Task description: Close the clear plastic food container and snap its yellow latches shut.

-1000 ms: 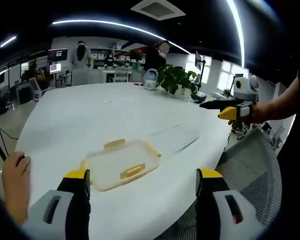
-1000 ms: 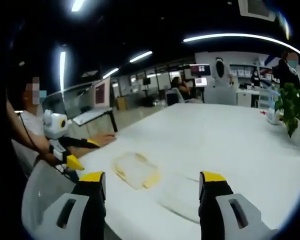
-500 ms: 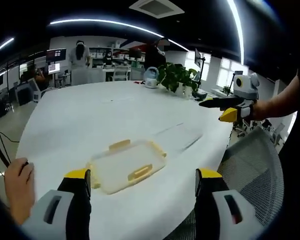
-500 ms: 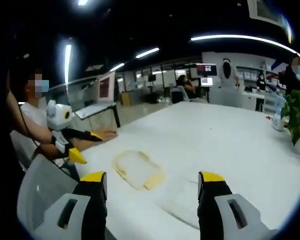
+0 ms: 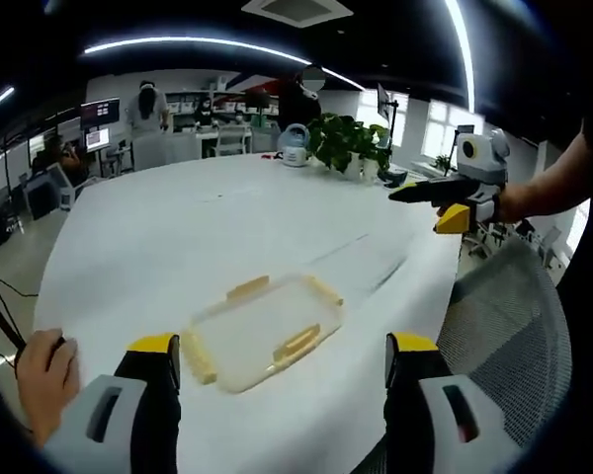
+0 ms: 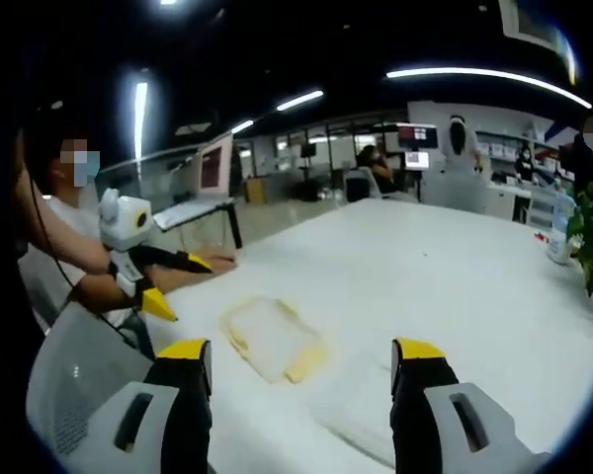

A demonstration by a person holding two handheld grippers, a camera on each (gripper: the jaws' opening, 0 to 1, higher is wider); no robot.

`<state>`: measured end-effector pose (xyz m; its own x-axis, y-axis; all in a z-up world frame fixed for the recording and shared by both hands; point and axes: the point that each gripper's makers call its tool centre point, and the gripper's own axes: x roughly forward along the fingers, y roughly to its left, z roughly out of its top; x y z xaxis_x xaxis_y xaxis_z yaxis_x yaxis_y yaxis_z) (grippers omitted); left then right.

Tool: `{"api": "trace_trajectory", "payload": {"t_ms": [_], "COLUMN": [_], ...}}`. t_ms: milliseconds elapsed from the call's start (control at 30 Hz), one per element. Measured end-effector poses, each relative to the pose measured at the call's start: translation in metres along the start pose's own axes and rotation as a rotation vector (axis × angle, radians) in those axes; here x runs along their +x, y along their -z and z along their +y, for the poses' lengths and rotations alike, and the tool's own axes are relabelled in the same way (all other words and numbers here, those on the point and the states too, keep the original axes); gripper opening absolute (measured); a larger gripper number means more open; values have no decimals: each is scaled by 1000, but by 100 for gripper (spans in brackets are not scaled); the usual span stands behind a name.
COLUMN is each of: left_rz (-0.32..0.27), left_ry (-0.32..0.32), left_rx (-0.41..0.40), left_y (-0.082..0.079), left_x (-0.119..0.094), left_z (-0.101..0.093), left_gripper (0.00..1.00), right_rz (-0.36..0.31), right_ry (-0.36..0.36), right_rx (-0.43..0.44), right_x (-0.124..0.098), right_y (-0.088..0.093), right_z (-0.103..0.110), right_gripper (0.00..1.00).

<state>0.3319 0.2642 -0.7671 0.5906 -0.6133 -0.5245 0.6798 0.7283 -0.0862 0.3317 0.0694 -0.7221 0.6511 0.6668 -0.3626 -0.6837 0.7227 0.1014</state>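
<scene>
Clear container point(image 5: 265, 331) with yellow latches point(image 5: 296, 343) lies flat on table

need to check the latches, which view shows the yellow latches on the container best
The left gripper view. The container lies close and sharp on the white table, with yellow latches distinct along its edges. In the right gripper view the container is blurrier, a pale shape with yellow smears at its rim, so single latches are hard to tell.

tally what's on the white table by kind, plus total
Clear food container: 1
Clear lid lying beside it: 1
Potted plant: 1
Pale kettle-like jug at the far edge: 1
Total: 4
Both claws hang open above the table, touching nothing.
</scene>
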Motion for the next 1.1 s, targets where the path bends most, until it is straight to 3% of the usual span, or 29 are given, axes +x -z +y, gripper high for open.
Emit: {"api": "trace_trajectory", "payload": {"t_ms": [900,1100], "left_rz": [60,101], "left_ry": [63,85], "left_rx": [64,125], "left_y": [1,8], "left_x": [19,23], "left_z": [33,40], "left_gripper": [85,84], "right_rz": [51,87], "right_ry": [-63,-94], "right_rx": [-42,-81], "right_x": [31,40], "right_y": [3,9], "right_z": [1,4], "right_gripper": [73,72]}}
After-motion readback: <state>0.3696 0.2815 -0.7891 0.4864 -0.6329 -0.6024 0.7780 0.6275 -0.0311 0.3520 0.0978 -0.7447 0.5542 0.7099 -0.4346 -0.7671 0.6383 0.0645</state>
